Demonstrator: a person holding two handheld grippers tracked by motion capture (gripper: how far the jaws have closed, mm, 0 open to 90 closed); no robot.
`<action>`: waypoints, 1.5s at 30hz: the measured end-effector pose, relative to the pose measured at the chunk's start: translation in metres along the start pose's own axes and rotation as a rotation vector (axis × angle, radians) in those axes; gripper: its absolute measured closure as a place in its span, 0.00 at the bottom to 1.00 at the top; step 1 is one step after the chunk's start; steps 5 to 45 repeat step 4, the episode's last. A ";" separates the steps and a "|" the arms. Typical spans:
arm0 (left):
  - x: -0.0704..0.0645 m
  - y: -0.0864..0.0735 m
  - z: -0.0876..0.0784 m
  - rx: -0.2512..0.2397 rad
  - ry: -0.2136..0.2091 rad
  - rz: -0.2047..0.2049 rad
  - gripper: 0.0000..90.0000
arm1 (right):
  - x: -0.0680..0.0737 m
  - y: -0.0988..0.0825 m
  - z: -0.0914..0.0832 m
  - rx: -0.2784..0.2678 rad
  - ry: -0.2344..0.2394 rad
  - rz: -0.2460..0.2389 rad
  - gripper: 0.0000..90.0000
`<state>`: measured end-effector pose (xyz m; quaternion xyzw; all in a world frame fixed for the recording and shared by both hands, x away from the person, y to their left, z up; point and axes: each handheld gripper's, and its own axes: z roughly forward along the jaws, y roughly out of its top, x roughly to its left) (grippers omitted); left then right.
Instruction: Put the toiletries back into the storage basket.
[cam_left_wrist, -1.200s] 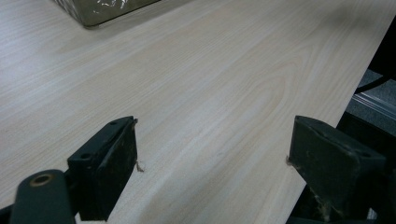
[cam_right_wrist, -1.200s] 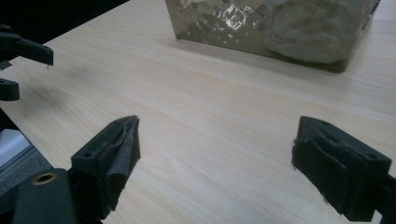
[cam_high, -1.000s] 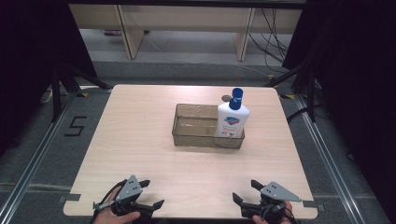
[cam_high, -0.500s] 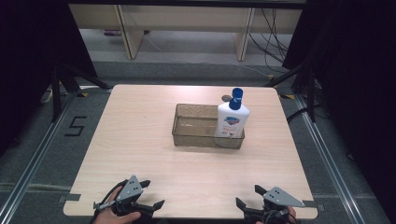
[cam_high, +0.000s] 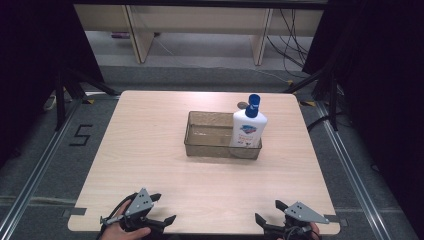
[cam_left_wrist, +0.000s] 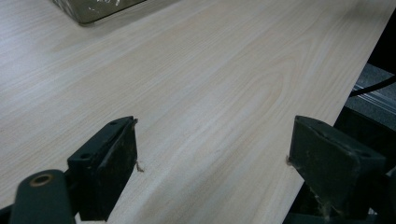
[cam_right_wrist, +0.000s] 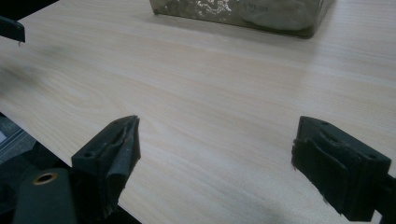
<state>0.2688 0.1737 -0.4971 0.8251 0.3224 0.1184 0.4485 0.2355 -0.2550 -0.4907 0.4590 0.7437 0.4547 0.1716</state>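
A white lotion bottle (cam_high: 247, 131) with a blue cap stands upright in the right end of a clear bin (cam_high: 200, 145), mid-tabletop toward the far edge. Both grippers, left (cam_high: 157, 214) and right (cam_high: 267, 217), hover wide open at the near edge, empty. Best approach: reach forward, then close on the bottle's body squarely.

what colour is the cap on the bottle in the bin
Blue, on the white bottle; the cap shows best in the high view.

Floor number marking (cam_high: 82, 135), background shelving (cam_high: 200, 25)
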 end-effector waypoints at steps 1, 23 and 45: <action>0.000 0.000 0.000 0.005 0.003 0.003 0.17 | -0.001 0.000 0.000 -0.002 -0.013 -0.012 0.17; 0.001 0.000 0.000 0.012 0.013 0.007 0.16 | -0.001 0.000 0.000 -0.001 -0.009 -0.014 0.17; 0.001 0.000 0.000 0.012 0.013 0.007 0.16 | -0.001 0.000 0.000 -0.001 -0.009 -0.014 0.17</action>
